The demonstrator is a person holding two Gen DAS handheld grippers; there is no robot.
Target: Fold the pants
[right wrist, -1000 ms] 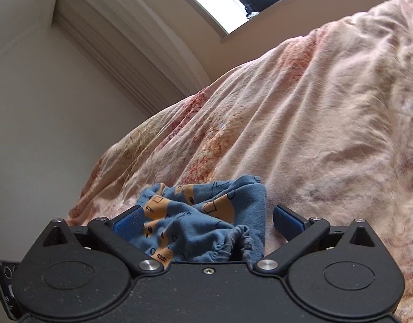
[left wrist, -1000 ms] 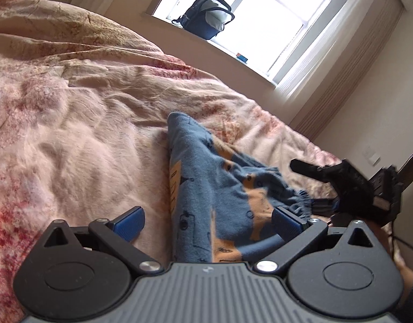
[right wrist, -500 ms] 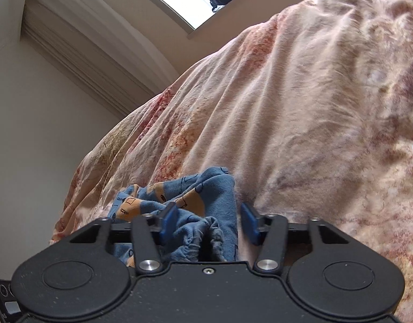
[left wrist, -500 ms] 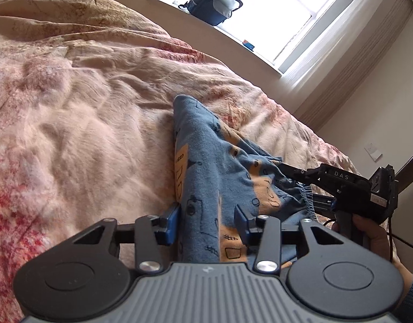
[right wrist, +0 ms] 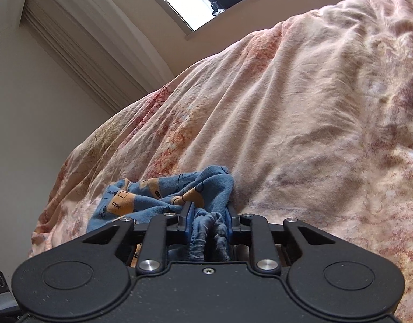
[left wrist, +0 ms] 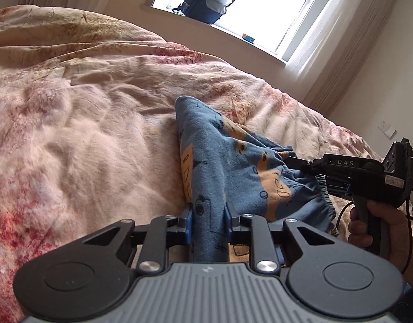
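While the blue cotton pants with orange printed patches (left wrist: 233, 167) lie bunched on the pink floral bed quilt (left wrist: 85, 134), the left gripper (left wrist: 207, 219) closes its fingers on a fabric fold, and the right gripper (right wrist: 207, 219) closes on the gathered waistband.

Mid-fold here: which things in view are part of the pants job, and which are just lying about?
Part of the job:
- blue patterned pants
- left gripper, jaws closing on a fold of the pants
- right gripper, jaws closing on the gathered waistband

Just lying about:
- backpack on the windowsill
- small blue object on the sill
- floral bedspread, only the work surface
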